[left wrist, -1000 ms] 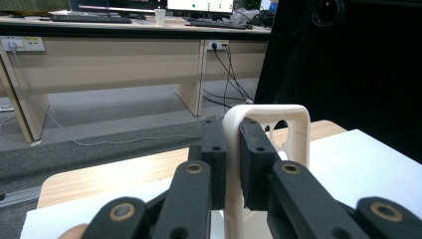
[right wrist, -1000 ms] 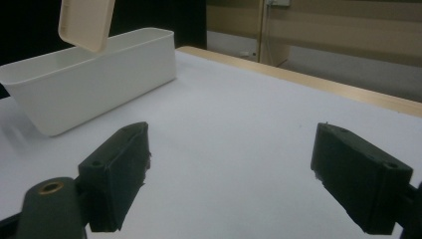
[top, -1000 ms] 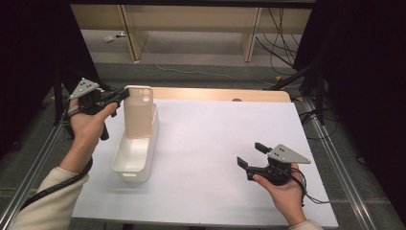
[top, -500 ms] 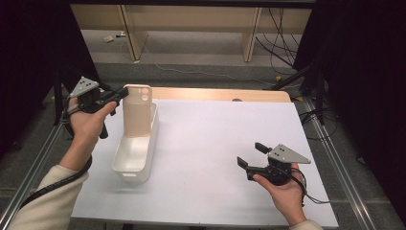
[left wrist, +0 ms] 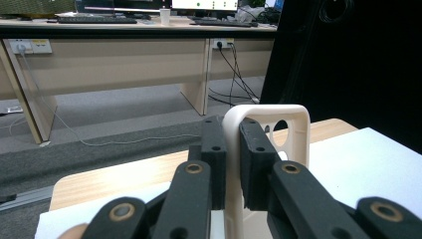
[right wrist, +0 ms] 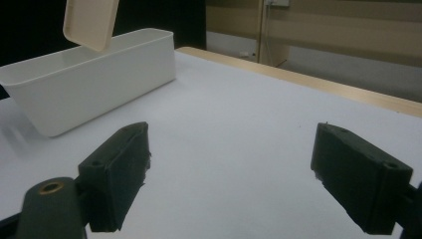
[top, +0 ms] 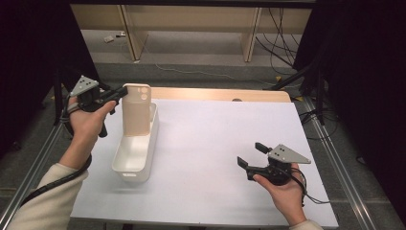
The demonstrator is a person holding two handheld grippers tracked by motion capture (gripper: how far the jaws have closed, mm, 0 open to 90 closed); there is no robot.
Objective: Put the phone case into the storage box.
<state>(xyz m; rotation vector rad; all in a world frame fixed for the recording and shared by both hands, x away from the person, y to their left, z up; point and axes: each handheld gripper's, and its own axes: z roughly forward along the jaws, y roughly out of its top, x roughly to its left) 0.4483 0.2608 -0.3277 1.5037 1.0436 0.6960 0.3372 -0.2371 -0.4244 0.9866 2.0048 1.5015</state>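
High view: left gripper [top: 116,96] at 10 o'clock on desk [top: 230,143], fingers clamped on top edge of beige phone case [top: 136,109], case upright over far end of white bin [top: 134,151]. Right gripper [top: 250,154] at 4 o'clock, idle.

Left gripper view: fingers [left wrist: 214,159] pinch case rim.

Right gripper view: fingers [right wrist: 117,174] wide apart, nothing btwn.

Prob mid-step, lifting out or dropping in, can't tell w/o task. Next needs steady vertical move clear of bin wall.

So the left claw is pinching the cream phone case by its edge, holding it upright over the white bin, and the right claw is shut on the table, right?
Not quite. The right claw is open, its jaws spread wide with nothing between them, as the right gripper view shows. The rest holds: the left claw pinches the cream phone case by its edge, upright over the white bin.
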